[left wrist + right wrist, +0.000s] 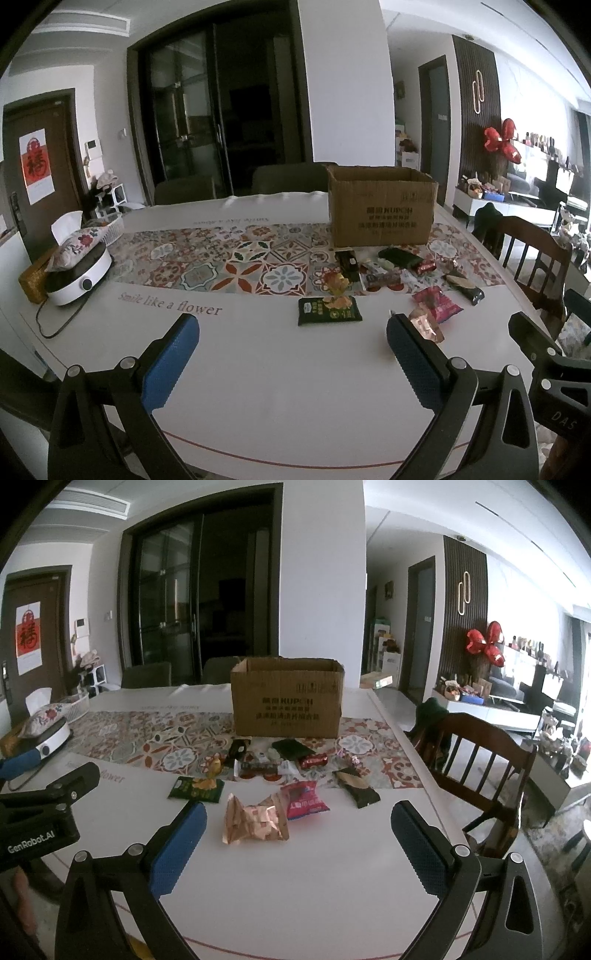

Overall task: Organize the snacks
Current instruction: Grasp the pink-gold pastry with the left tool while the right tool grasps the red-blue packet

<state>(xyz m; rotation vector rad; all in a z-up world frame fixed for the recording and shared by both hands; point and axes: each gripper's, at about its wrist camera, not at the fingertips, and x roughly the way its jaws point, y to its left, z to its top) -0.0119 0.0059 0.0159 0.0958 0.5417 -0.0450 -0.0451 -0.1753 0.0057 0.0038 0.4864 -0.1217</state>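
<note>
Several snack packets lie on the table in front of an open cardboard box (382, 206) (288, 698). Nearest are a green packet (328, 312) (195, 788), a crinkled copper-pink packet (255, 819) (426, 325) and a pink-red packet (304, 799) (437, 302). Further back lie dark and red wrapped snacks (314, 760). My left gripper (291, 354) is open and empty above the white cloth, short of the green packet. My right gripper (299, 843) is open and empty, just short of the copper-pink packet.
A white cooker (79, 273) with a floral tissue cover stands at the table's left. A wooden chair (476, 764) stands at the right edge. The right gripper's body (550, 369) shows in the left wrist view, the left one (40, 812) in the right wrist view.
</note>
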